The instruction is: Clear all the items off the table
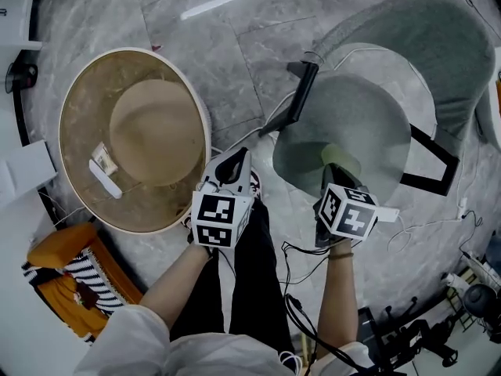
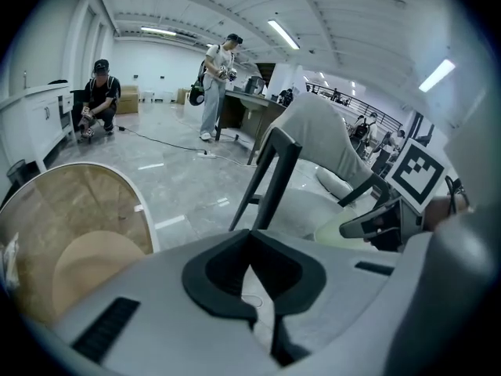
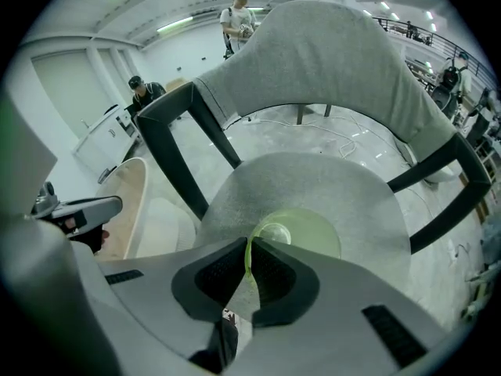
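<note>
A round tan table stands at the left, with a small white tag lying on it. At the right a grey chair seat has a pale green bowl just over it. My right gripper is shut on that bowl's near rim, jaws pinched together on the thin green edge. Between table and chair my left gripper hangs above the floor, shut with nothing in it. The left gripper view shows the table at its left.
The chair's grey backrest and black frame rise behind the seat. An orange bag with striped cloth lies on the floor at lower left. Cables trail near my legs. People work far off.
</note>
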`<state>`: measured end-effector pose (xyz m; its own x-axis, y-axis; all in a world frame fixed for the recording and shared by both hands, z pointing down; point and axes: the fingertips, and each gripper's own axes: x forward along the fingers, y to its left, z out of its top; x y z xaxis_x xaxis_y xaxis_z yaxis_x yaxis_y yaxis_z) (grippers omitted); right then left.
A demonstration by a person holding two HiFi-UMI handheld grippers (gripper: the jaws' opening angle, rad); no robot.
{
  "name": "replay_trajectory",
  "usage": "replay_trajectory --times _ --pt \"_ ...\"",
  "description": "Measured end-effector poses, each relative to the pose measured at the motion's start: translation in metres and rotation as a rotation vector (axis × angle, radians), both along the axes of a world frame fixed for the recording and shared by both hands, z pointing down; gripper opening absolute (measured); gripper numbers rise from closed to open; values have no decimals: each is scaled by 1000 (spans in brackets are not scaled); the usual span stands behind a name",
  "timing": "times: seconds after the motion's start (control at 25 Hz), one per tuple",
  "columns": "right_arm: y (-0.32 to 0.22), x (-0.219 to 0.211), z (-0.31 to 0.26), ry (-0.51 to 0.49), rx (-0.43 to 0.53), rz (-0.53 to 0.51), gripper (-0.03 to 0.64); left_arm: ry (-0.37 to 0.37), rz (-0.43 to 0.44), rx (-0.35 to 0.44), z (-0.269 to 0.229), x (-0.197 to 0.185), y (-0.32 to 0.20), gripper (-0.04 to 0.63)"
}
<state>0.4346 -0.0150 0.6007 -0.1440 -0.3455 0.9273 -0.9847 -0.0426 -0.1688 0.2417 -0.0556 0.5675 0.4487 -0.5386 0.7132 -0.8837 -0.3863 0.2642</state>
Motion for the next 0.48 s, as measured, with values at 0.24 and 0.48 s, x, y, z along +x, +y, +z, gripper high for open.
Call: replay_trajectory --times 0.24,0.48 --pt "-4 -5 2 30 -19 2 41 -3 -27 -6 3 -17 3 3" --pt "-7 -3 3 110 -26 37 51 -7 -54 -7 3 -35 5 3"
